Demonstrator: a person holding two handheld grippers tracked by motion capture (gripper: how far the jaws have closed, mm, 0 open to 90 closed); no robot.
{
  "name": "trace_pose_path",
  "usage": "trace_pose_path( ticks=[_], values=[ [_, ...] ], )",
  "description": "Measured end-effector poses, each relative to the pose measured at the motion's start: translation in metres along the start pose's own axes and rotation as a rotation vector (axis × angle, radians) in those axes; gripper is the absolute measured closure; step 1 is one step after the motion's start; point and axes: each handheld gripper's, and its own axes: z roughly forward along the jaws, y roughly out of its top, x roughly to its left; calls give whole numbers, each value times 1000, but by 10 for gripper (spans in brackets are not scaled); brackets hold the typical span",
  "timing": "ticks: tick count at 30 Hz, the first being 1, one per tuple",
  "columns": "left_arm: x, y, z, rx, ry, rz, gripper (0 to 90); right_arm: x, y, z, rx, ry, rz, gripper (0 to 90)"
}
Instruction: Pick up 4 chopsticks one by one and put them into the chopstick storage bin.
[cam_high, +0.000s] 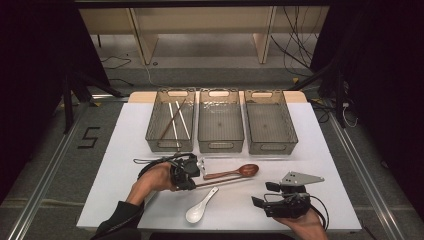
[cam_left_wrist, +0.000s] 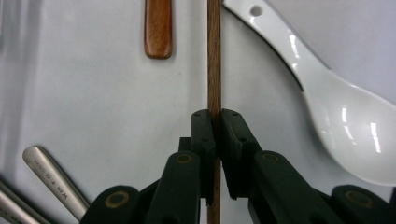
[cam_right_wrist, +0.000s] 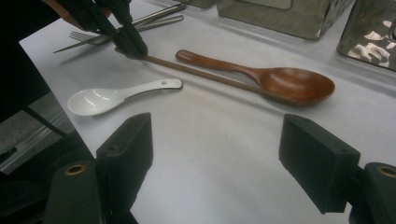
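— What are the tools like?

— The matte black two-jaw left gripper (cam_left_wrist: 215, 122) has blocky pads and brass-coloured rivets at its linkages — a black cable loops from it. The black right gripper (cam_right_wrist: 215, 161) carries a grey three-cornered plate on top.

— And the clothing?

— A dark long sleeve (cam_high: 118, 216) covers the left forearm.

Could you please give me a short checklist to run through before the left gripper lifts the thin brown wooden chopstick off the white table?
1. Left gripper shut on the thin brown wooden chopstick: ok.
2. Grip at the stick's end, so it may tilt: not ok.
3. White ceramic spoon apart from the stick: ok.
4. Brown wooden spoon clear of the far tip: cannot tell.
5. Left grey basket, holding other chopsticks, unobstructed: ok.
6. Right gripper open, away from the path: ok.
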Motion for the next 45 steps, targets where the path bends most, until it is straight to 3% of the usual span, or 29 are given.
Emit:
trace_pose_path(
  ticks=[5, 12, 19, 25, 37, 45],
  values=[
    [-3, 3, -10, -38, 2, 9, 838, 0, 0, -1, -2, 0, 1, 269],
    [-1, 2, -28, -133, 35, -43, 837, 0, 0, -2, -8, -4, 2, 269],
    [6, -2, -43, -264, 75, -178, 837, 0, 0, -2, -16, -8, -2, 268],
    [15, -11, -54, -317, 127, -281, 837, -1, 0, -2, -15, -8, 0, 268],
    [35, -31, -74, -415, 193, -423, 837, 0, 0, -1, -17, -8, -2, 269],
    [59, -46, -80, -448, 234, -524, 837, 0, 1, -2, -20, -9, 4, 268]
  ],
)
